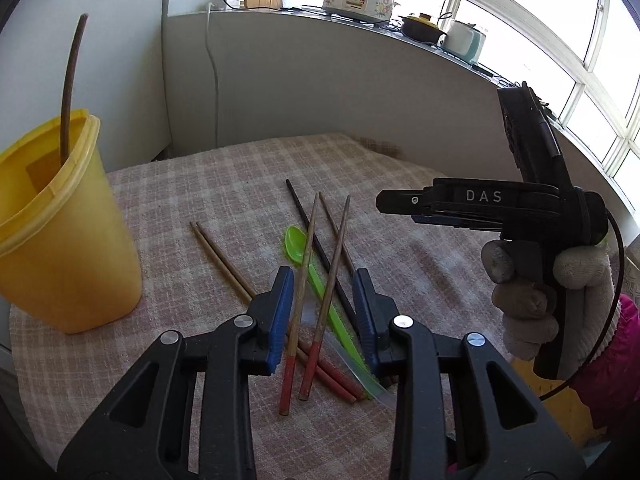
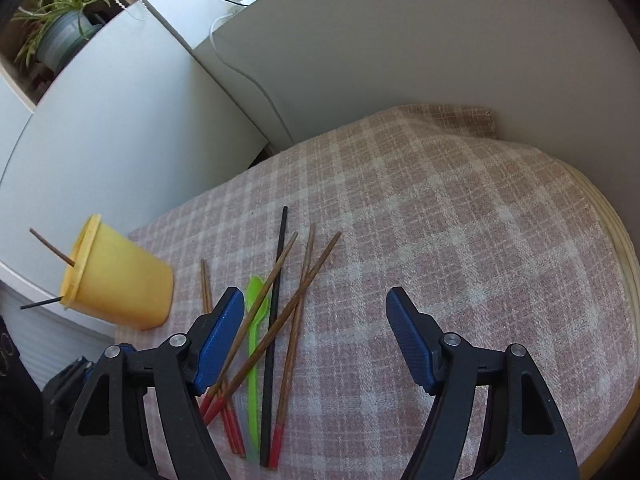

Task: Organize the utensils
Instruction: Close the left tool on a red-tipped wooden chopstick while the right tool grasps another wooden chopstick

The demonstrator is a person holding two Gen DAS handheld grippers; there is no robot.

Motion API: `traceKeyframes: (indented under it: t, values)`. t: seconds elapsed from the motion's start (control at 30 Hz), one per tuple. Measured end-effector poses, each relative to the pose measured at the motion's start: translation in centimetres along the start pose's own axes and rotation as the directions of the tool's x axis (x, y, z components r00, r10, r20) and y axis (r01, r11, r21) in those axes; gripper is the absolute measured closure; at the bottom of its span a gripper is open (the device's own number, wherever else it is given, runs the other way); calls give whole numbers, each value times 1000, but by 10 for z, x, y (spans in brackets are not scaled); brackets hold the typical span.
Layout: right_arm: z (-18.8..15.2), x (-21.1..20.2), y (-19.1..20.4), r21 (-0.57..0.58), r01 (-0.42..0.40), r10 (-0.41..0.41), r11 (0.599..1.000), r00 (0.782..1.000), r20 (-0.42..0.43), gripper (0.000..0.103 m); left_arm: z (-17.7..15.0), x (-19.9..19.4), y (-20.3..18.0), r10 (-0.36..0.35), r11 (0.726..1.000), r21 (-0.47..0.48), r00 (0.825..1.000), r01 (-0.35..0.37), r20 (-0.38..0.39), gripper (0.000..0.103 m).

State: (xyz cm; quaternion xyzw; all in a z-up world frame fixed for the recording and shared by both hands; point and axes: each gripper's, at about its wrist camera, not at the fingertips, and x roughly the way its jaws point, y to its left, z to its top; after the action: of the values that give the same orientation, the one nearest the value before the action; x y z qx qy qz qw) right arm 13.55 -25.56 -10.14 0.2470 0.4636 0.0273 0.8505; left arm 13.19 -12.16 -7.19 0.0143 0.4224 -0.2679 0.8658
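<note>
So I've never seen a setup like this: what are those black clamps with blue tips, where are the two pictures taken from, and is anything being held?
They are hand-held grippers, one per hand, each carrying a camera looking along its fingers. One picture is from the left gripper, which also sees the gloved hand holding the right gripper. On the checked cloth lie chopsticks and a green spoon; a yellow cup already holds some sticks. Both grippers are open, holding nothing.
</note>
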Motion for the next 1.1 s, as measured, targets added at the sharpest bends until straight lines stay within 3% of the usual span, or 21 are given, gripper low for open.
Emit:
traceKeyframes:
  t: [0.23,0.3,0.53,1.1]
  values:
    - [8,21,-1,31,-22,24,999,998,-59,47,10,40,-1,-1,1000,0,996,1,-91,78]
    - [11,25,-1,40,-26,29,999,997,-67,55,12,48,3,-4,1000,-16,994,2,-108,80]
    - [19,46,-1,82,-50,59,995,992,-112,66,17,72,10,10,1000,-12,987,-12,-162,82]
    - [29,80,-11,140,-34,56,990,986,-154,74,25,108,17,12,1000,4,977,-11,-212,91]
